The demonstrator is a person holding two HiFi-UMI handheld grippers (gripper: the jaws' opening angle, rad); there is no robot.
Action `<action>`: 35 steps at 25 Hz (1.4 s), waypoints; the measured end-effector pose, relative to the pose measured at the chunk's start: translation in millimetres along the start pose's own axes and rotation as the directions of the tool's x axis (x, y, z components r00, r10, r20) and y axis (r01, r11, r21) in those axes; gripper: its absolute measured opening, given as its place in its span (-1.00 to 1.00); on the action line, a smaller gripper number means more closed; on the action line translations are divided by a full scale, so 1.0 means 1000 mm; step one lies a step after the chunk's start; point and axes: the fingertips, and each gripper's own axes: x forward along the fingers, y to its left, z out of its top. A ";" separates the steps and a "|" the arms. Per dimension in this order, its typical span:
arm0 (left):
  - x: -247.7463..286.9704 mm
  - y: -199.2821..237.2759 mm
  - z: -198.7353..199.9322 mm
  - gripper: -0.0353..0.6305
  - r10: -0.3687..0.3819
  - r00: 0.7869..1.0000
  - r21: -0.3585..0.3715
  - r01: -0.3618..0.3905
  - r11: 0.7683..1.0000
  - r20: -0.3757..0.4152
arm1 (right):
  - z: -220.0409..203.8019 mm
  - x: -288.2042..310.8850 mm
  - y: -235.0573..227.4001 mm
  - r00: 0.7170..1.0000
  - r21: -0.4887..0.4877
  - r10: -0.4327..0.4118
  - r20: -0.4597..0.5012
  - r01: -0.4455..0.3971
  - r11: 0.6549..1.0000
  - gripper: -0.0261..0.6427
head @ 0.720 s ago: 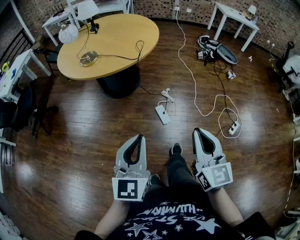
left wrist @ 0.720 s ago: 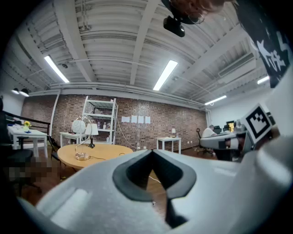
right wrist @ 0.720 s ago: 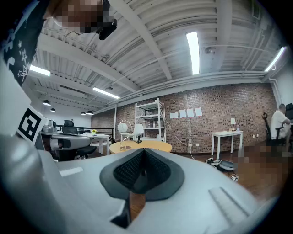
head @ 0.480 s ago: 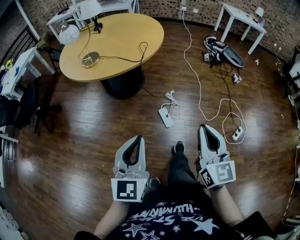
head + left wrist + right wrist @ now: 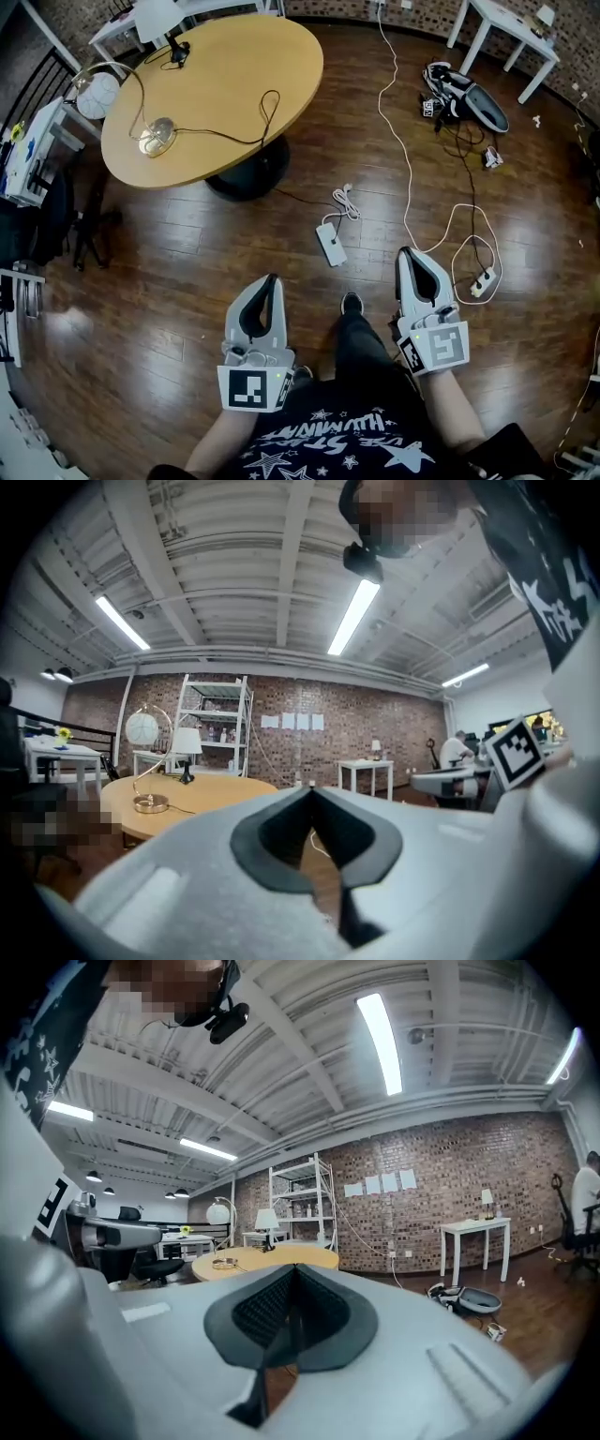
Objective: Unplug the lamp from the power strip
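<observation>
Both are pinched shut on nothing: the left tongs (image 5: 271, 281) and the right tongs (image 5: 404, 253) are held level above the floor (image 5: 169, 309). The power strip (image 5: 330, 244) lies on the boards ahead, well apart from them. The lamp (image 5: 150, 136) stands on the round tabletop (image 5: 234, 66), its dark cord (image 5: 220, 135) trailing off the edge. To do this well, I'd get close, open wide, pin the strip with one, and grip the plug body — not the cord — then pull straight. The shirt's print is unreadable.
</observation>
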 end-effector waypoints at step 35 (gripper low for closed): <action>0.172 0.056 -0.245 -0.89 0.094 0.994 0.111 -0.087 0.990 -0.058 | -0.184 0.155 -0.112 0.995 -0.079 0.080 0.051 -0.076 0.994 -0.90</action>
